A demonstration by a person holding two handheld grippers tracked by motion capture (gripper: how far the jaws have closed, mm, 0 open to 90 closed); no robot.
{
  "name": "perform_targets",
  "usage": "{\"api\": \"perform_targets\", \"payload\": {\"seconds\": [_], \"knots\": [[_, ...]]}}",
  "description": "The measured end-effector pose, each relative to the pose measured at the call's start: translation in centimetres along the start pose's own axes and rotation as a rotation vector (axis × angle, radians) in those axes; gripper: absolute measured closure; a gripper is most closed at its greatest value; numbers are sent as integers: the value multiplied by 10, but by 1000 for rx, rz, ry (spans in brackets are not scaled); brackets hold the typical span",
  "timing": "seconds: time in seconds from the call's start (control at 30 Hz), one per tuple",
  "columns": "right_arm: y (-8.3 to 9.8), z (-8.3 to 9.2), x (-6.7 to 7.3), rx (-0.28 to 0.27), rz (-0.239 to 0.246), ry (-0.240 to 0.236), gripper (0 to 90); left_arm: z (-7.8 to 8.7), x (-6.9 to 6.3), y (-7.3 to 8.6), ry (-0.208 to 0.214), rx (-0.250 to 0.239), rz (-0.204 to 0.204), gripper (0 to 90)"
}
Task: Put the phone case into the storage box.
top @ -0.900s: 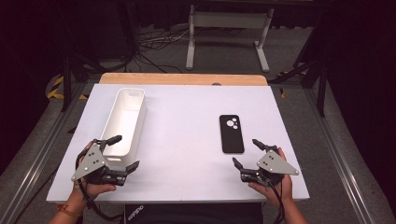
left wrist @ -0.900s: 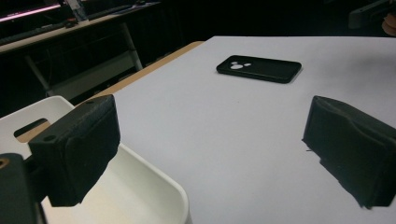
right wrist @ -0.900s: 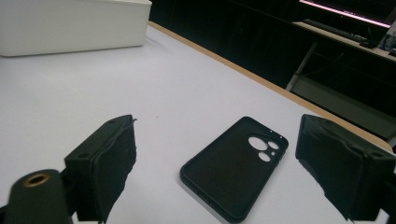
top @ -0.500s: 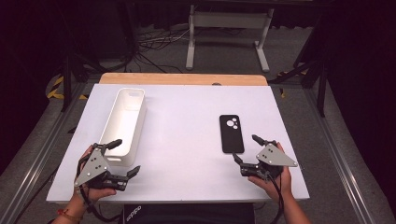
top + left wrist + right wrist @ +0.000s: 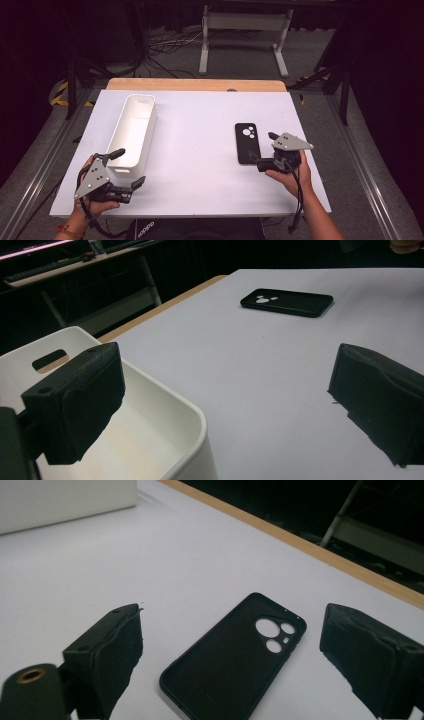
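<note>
- The high view looks forward and down from above the person's side, taking in the whole white table (image 5: 200,150).
- The left gripper view sits low and close, over the white bin (image 5: 165,440) corner, facing across the table toward the black phone case (image 5: 287,302) far ahead of its jaws.
- The right gripper view is nearer, the phone case (image 5: 235,655) lying between its jaws.
- All three share the phone case (image 5: 247,143) and bin (image 5: 132,132).

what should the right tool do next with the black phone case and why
Probably ease the right tool forward and down over the black rubbery phone case: its jaws stand open, the case lies flat on the white table just ahead, untouched.
</note>
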State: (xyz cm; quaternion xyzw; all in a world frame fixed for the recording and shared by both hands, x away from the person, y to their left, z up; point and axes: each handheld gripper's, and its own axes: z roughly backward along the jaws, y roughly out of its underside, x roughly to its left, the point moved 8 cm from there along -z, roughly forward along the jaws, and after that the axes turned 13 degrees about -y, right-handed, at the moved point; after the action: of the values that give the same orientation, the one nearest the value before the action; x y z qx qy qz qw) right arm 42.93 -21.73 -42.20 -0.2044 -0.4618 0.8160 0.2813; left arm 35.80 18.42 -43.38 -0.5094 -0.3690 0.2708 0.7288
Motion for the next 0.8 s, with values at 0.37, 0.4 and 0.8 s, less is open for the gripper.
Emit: {"api": "perform_targets", "payload": {"seconds": [0.37,0.4,0.8], "knots": [[-13,-22,-30,94,-75,-23,84,-1,-1,2,7,17,-2,26],[-15,-25,-35,105,-77,-14,97,0,-1,2,7,14,-7,26],[-15,-53,-76,170,-140,13,182,-2,0,5,7,24,-22,21]]}}
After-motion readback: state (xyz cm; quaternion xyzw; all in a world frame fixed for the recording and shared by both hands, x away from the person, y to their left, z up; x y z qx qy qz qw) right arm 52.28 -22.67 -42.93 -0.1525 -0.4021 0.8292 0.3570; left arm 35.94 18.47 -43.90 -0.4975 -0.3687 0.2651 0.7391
